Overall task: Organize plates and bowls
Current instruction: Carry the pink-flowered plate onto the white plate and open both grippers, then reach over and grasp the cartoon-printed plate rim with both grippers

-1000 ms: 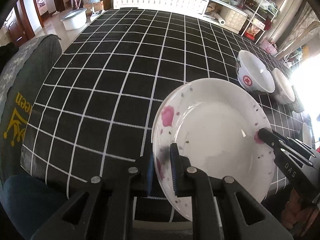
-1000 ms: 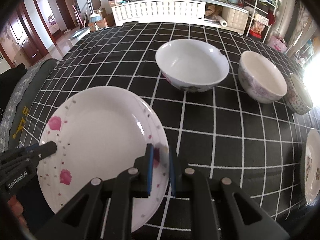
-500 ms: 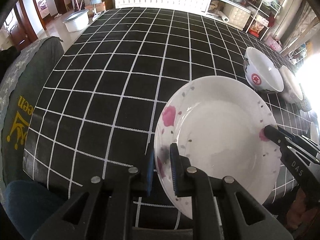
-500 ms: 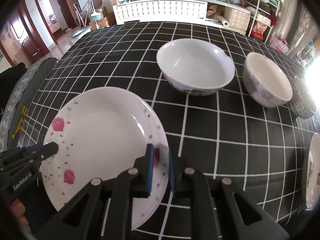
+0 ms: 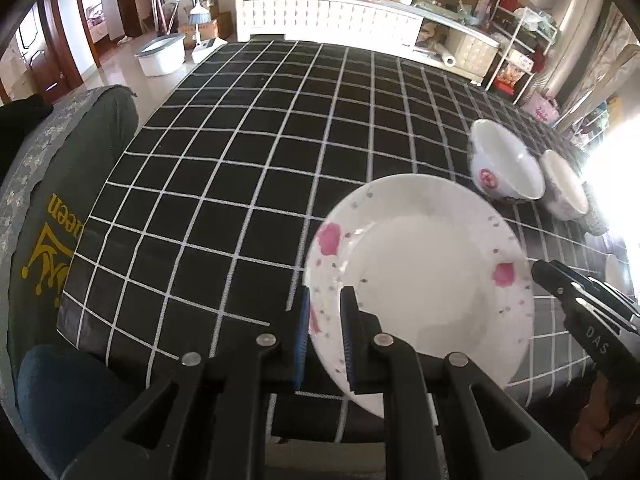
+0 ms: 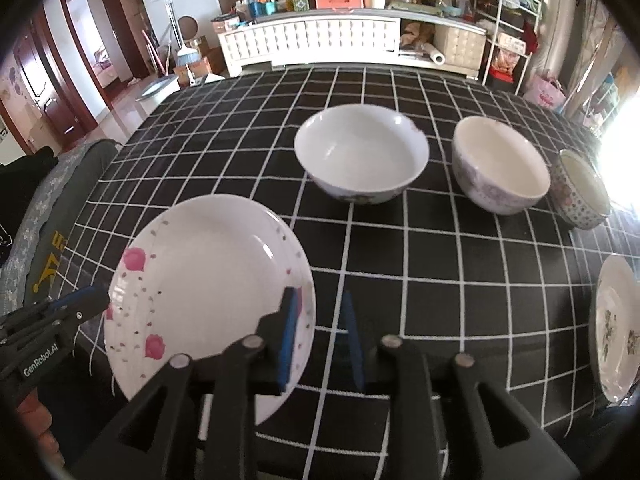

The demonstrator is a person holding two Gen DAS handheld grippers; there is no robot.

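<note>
The left claw [image 5: 325, 334] pinches the near rim of a white plate [image 5: 420, 280] with pink flowers, one blue pad on each side of the rim, and holds it tilted above the worktop [image 5: 248, 152], which wears a black cloth with a white grid. In the right wrist view the same plate [image 6: 200, 280] sits left of centre, the left claw [image 6: 94, 300] gripping its left edge. The right claw [image 6: 320, 332] has just been opening: its jaws stand spread, the left pad lies over the plate's right rim, the right pad is clear of it, and a gap of cloth shows between them, so the plate is no longer squeezed there. From the left wrist view the right claw [image 5: 538, 270] appears just off the plate's right edge.

Farther back on the worktop three bowls stand in a row: a wide white bowl [image 6: 362, 152], a cream bowl [image 6: 500, 164] beside it, and a small patterned bowl [image 6: 582, 190] touching or nearly touching that one. A second plate [image 6: 616, 328] with a dark print lies at the right edge. A grey chair back [image 5: 60, 184] with yellow lettering stands at the left side of the worktop
</note>
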